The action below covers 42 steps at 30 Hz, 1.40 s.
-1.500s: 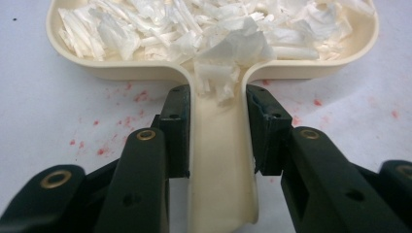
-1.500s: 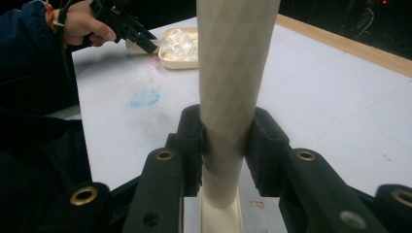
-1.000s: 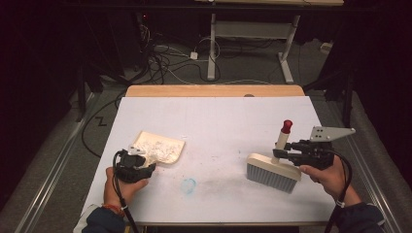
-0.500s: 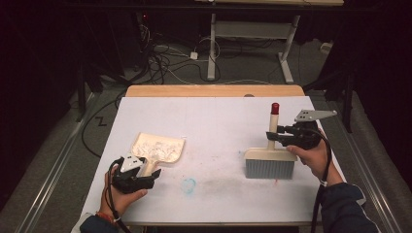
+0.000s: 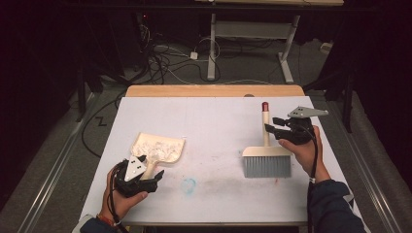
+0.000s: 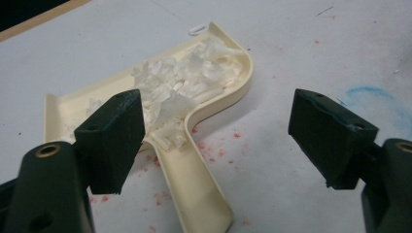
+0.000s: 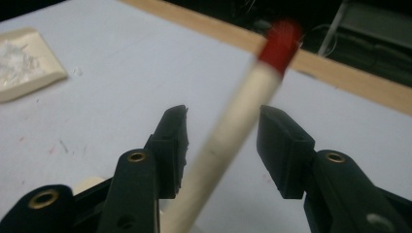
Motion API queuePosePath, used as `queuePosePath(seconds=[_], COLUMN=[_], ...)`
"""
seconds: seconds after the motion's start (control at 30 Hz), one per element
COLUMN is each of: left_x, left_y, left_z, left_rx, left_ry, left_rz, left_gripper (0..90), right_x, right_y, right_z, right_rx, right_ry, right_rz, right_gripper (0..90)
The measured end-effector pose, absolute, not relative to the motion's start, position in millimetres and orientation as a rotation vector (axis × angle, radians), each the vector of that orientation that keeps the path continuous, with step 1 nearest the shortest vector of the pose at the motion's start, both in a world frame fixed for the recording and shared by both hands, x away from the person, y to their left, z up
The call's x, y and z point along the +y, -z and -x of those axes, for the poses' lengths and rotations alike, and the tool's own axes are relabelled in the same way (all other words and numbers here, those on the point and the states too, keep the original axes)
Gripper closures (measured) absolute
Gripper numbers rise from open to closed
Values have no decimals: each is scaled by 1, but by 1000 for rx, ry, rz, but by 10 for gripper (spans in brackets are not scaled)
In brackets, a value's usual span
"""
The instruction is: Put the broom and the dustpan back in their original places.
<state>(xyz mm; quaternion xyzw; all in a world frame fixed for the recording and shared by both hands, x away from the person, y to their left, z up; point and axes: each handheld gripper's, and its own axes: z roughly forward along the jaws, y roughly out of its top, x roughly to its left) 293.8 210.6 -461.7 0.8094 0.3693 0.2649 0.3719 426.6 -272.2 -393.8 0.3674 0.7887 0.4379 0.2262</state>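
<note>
The left tongs (image 6: 214, 141), drawn back, are released around the cream plastic dustpan (image 6: 194, 126) of white shreds. Farther off, the cream-handled grey-bristled brush (image 5: 266, 154) has been stood on the white bench (image 5: 214, 126); the right tongs (image 7: 221, 145) are released, so sweeping seems finished.

A dim lab or workshop: a white-covered table (image 5: 214, 116) stands on grey carpet, with tangled cables (image 5: 165, 56) and a power strip (image 5: 194, 55) behind, beside metal desk legs (image 5: 212, 48).
</note>
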Motion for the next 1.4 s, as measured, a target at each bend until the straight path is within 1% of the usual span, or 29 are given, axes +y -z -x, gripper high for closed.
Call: queuePosePath(seconds=[0.03,0.17,0.37,0.4,0.43,0.5,0.57,0.6,0.67,0.7,0.77,0.83,1.07,1.4], left_x=[210,209,209,208,208,207,207,206,206,206,206,206,205,201], left_y=[462,462,462,462,462,463,463,462,462,462,461,461,462,462], left_z=[-294,-293,-293,-293,-293,-292,-292,-292,-291,-291,-291,-291,-290,-290], left_rx=[942,933,933,929,929,926,923,917,915,915,909,911,914,901], left_ry=[-685,-694,-692,-698,-698,-703,-698,-712,-711,-711,-712,-712,-713,-711], left_rz=[-2076,-2083,-2076,-2084,-2084,-2089,-2091,-2095,-2096,-2096,-2095,-2093,-2094,-2104], left_gripper=[200,200,200,198,192,187,187,186,186,186,186,186,186,185], right_x=[-272,-268,-268,-269,-269,-269,-268,-267,-267,-266,-264,-261,-256,-258], right_y=[392,389,386,384,384,380,379,376,375,374,373,372,367,364], right_z=[-426,-422,-419,-416,-416,-412,-410,-407,-405,-404,-403,-401,-392,-376], right_rx=[2147,2104,2064,2030,2030,1986,1972,1947,1942,1930,1916,1903,1904,1899], right_ry=[-1223,-1224,-1262,-1287,-1287,-1292,-1298,-1316,-1327,-1322,-1327,-1323,-1334,-1316], right_rz=[-1015,-970,-944,-949,-949,-939,-935,-915,-909,-906,-909,-926,-891,-861], right_gripper=[536,526,474,453,453,407,398,356,334,298,281,245,208,208])
